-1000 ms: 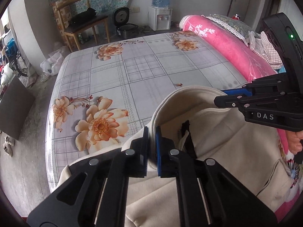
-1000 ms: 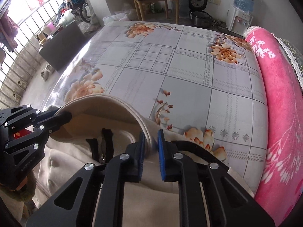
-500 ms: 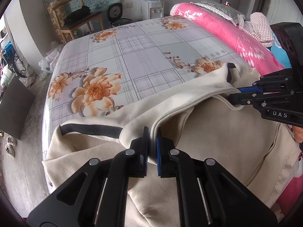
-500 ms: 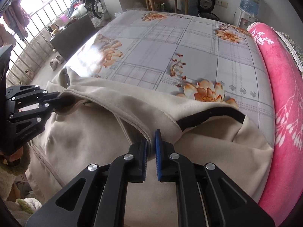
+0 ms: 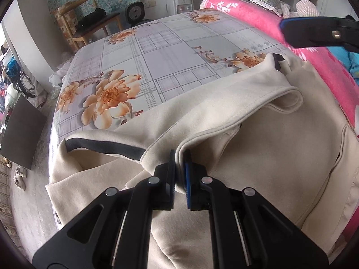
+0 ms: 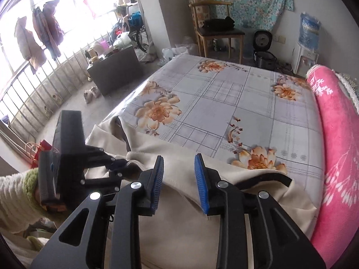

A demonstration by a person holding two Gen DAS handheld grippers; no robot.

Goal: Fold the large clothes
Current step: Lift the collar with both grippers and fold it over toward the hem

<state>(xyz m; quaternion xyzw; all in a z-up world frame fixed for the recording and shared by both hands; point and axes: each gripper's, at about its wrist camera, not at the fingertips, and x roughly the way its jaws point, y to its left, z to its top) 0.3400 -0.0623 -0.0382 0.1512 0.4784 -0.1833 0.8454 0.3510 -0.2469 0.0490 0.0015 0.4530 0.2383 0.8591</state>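
Observation:
A large cream garment (image 5: 269,157) with dark grey trim lies half folded on the near part of the bed. My left gripper (image 5: 179,168) is shut on a fold of its cream edge. In the right wrist view the left gripper (image 6: 125,164) pinches the same edge at the left, held by a hand in a cream and green sleeve. My right gripper (image 6: 179,174) hovers above the garment (image 6: 179,224); its jaws are opening and nothing is pressed between the blue pads (image 6: 200,179). One finger of the right gripper (image 5: 314,33) shows at the upper right of the left wrist view.
The bed carries a grey checked sheet with orange flowers (image 6: 224,103). A rolled pink blanket (image 6: 336,134) runs along its right side. Beyond the bed stand a wooden chair (image 6: 219,29), a rice cooker (image 6: 262,56) and a water dispenser (image 6: 309,44). A dark box (image 6: 116,71) sits on the floor at the left.
The garment's top edge was drawn down over its body. The right gripper has let go of the cloth, spread its jaws and lifted. The left gripper still holds its fold.

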